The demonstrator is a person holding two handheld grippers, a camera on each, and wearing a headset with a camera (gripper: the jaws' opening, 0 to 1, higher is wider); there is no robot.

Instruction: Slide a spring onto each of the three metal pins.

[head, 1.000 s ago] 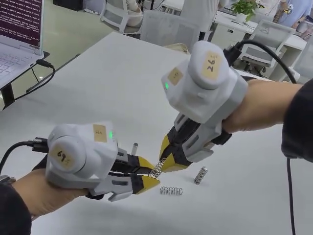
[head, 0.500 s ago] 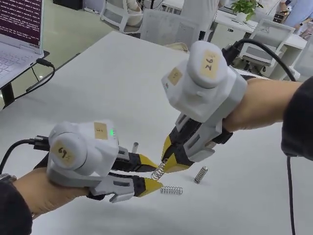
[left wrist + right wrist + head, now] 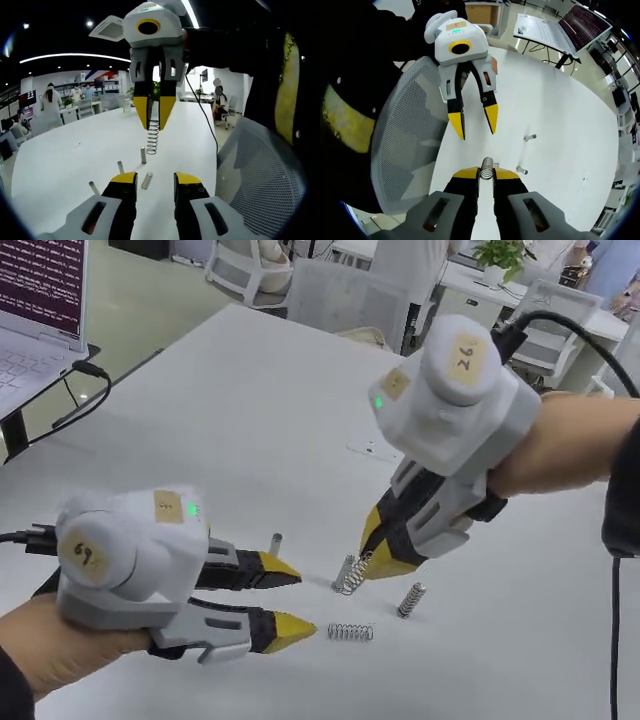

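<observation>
My right gripper is shut on one end of a spring, which hangs just above the white table. In the left gripper view that spring dangles from the yellow tips. My left gripper stands open to its left, a short way off, with nothing between its jaws. A second spring lies flat on the table. A third stands upright to the right, apparently on a pin. A bare pin stands behind the left jaws. In the right gripper view the held spring sticks up between my own jaws.
A laptop on a stand with a cable sits past the table's left edge. Office chairs line the far side. A small label lies mid-table. Two bare pins stand near the left jaws.
My left gripper has opened and drawn back to the left, away from the spring. My right gripper has moved right, the spring still in its tips.
</observation>
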